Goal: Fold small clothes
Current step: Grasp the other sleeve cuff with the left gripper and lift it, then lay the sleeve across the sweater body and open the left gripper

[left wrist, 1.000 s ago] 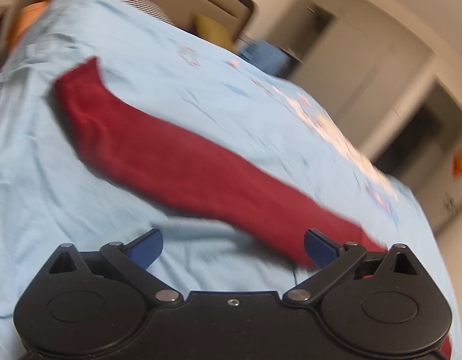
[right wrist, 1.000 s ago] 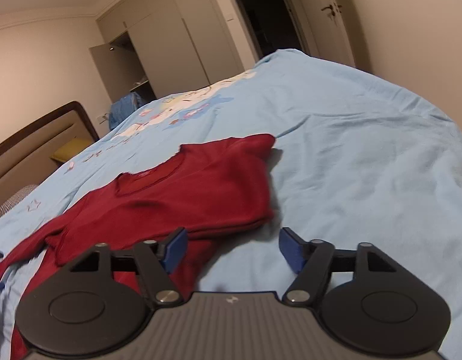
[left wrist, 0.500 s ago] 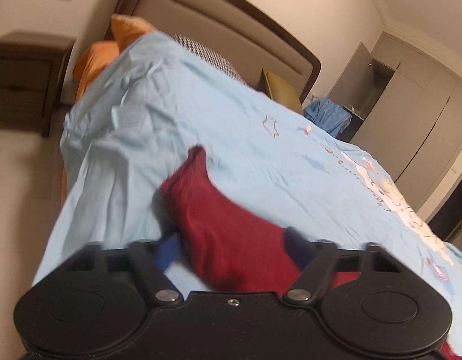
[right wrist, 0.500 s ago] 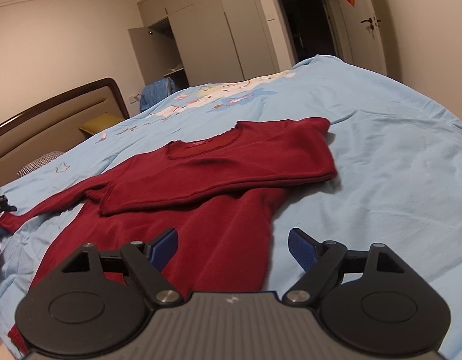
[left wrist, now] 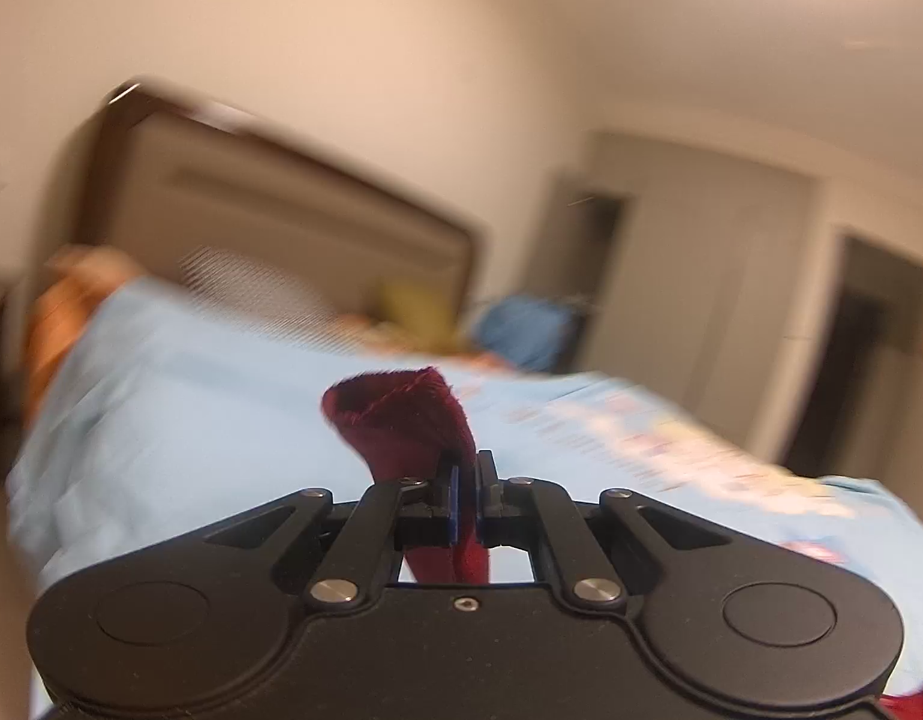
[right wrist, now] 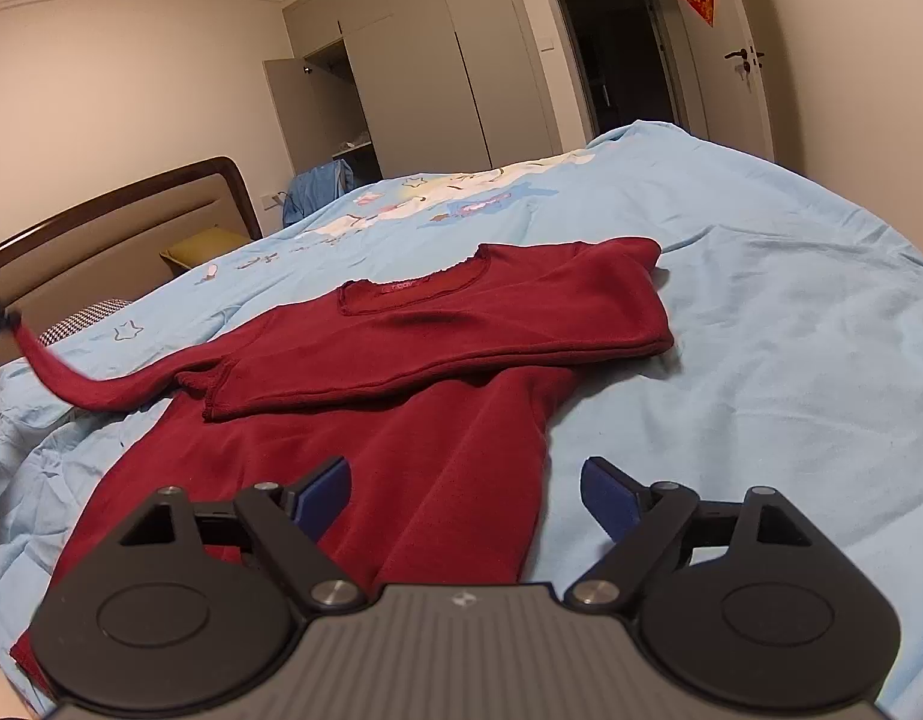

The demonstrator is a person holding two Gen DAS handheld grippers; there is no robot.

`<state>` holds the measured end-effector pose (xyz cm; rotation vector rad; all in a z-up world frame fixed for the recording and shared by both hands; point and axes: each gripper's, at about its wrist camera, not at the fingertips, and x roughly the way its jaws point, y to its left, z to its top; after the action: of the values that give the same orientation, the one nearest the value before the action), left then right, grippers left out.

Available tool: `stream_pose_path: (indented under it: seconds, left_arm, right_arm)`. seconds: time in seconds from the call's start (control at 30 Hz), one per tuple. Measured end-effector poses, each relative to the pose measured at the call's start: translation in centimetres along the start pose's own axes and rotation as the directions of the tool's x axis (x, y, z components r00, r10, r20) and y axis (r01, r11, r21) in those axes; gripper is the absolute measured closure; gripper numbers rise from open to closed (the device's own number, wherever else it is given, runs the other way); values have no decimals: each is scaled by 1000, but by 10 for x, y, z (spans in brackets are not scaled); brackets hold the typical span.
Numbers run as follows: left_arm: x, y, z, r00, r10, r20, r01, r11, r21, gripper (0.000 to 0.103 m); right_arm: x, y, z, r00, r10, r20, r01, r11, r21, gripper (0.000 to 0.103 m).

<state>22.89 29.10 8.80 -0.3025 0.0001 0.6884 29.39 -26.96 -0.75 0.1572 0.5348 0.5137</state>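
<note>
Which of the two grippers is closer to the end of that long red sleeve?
Left. The left gripper is clamped on the sleeve cuff, holding it above the bed. The right gripper hangs open over the red top's lower body, well away from the cuff.

A home bedroom: a wide bed (right wrist: 761, 312) under a pale blue printed cover fills the room, backed by a padded headboard (right wrist: 119, 228). Built-in wardrobes (right wrist: 437, 72) line the far wall beside a dark doorway (right wrist: 617, 60); the yellow shape by the headboard is possibly a cushion.
</note>
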Motion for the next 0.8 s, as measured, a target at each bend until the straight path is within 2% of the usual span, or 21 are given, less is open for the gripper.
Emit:
stream_pose_path:
  seconds: [0.07, 0.13, 0.27, 0.4, 0.53, 0.63, 0.8]
  left_arm:
    - [-8, -33, 10, 994, -105, 30, 103, 993, 64, 99]
    - [-19, -69, 14, 978, -204, 40, 197, 972, 127, 99]
    - [-43, -141, 5, 933, -359, 27, 343, 908, 239, 99]
    - [-61, -206, -22, 881, -471, -34, 462, 845, 270, 99]
    - [-64, -253, -70, 829, -538, -155, 559, 787, 261, 99]
    - [-61, -277, -115, 789, -553, -267, 612, 749, 254, 99]
    - [-57, -270, -171, 727, -553, -407, 666, 711, 225, 99]
  right_arm:
    - [-1, -2, -2, 1000, -1, 4, 1, 1000, 3, 15]
    - [-2, -5, -3, 1000, -4, 8, 4, 1000, 12, 15]
    - [-6, -12, -4, 1000, -12, 21, 12, 999, 34, 14]
    - [-11, -20, -6, 999, -26, 29, 25, 999, 42, 14]
    - [-17, -29, -9, 999, -41, 35, 39, 997, 60, 14]
    - [-22, -36, -13, 998, -54, 36, 51, 996, 75, 14]
    - [-29, -45, -19, 997, -72, 32, 69, 993, 97, 14]
